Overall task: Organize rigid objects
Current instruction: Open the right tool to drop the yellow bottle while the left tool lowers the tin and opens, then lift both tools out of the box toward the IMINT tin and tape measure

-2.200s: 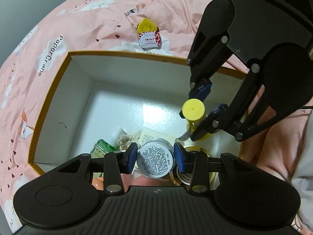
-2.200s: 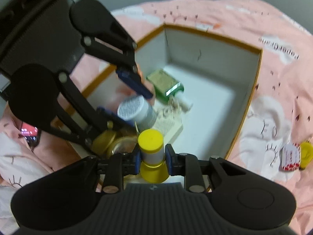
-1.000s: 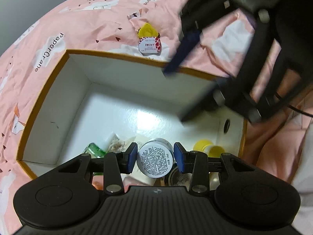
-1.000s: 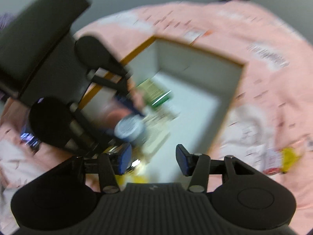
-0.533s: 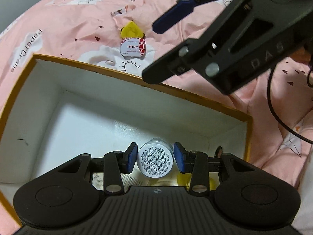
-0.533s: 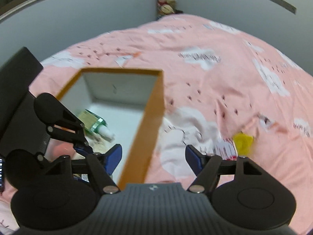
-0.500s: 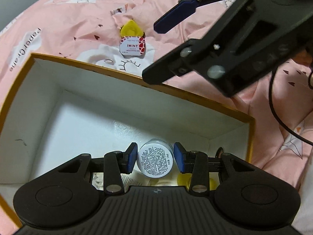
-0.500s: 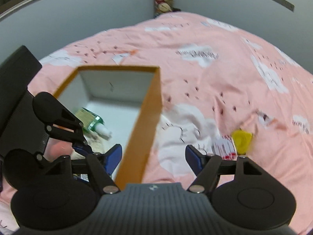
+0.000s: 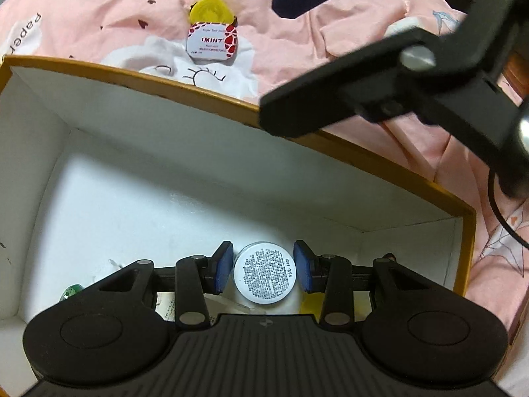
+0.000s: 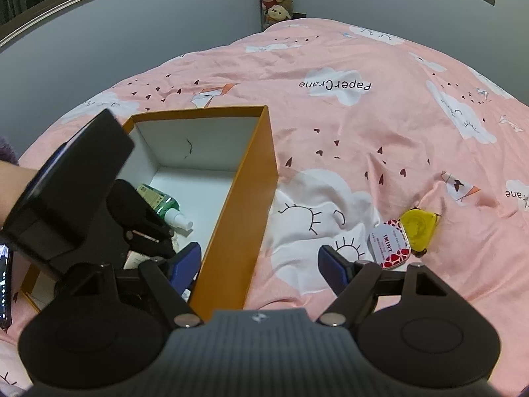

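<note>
Bedding point(image 10: 380, 139), pink with white clouds and small dark hearts, fills most of both views; on it stands the box point(image 10: 251, 205), orange outside and white inside, open at the top; the inner floor of the box point(image 9: 139, 198) is mostly bare on the far side, and the things lie crowded at the near end.

The right gripper point(image 10: 259, 263) hangs over the orange side wall of the box, one blue pad on the inside of the wall and the other over the bedding; its jaws stand wide apart with nothing held between them, and they have just been opening further. In the left wrist view the right gripper point(image 9: 413, 66) crosses the upper right corner, above the far rim of the box.

The left gripper point(image 9: 264, 272) points steeply down into the box; the small white jar point(image 9: 264, 273), its printed round face turned to the camera, sits between the two blue pads; there is a thin gap at each side, so the pads do not press on it; the jaws have just been opening a little, and the jar is released.

A green bottle point(image 10: 162, 203) with a white nozzle lies on the box floor; outside, near the right gripper's outer pad, a red and white mint tin point(image 10: 390, 243) lies touching a yellow tape measure point(image 10: 418, 228).
</note>
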`<state>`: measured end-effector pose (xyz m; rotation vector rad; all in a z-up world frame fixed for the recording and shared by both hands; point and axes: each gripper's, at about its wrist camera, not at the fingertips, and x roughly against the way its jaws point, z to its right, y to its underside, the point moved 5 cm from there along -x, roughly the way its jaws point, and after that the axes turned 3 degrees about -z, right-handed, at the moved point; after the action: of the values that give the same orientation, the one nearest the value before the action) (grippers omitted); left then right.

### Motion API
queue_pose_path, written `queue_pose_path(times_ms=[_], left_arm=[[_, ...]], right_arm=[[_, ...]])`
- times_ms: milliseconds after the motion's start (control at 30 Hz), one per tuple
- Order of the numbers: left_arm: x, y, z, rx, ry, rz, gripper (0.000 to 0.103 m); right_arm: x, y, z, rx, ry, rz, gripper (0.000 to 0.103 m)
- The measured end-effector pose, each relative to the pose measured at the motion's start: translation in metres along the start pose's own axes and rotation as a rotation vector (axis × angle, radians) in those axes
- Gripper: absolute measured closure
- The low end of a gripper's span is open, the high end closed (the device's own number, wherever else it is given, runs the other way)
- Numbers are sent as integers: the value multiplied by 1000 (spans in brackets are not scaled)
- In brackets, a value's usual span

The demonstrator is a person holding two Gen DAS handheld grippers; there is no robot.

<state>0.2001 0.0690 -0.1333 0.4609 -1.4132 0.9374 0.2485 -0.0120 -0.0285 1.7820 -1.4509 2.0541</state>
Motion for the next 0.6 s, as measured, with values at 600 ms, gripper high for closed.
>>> queue_pose_path(times_ms=[600], left_arm=[[72,-6,0,52,-68,156,38]], right_arm=[[16,-1,9,-29,18,50,23]])
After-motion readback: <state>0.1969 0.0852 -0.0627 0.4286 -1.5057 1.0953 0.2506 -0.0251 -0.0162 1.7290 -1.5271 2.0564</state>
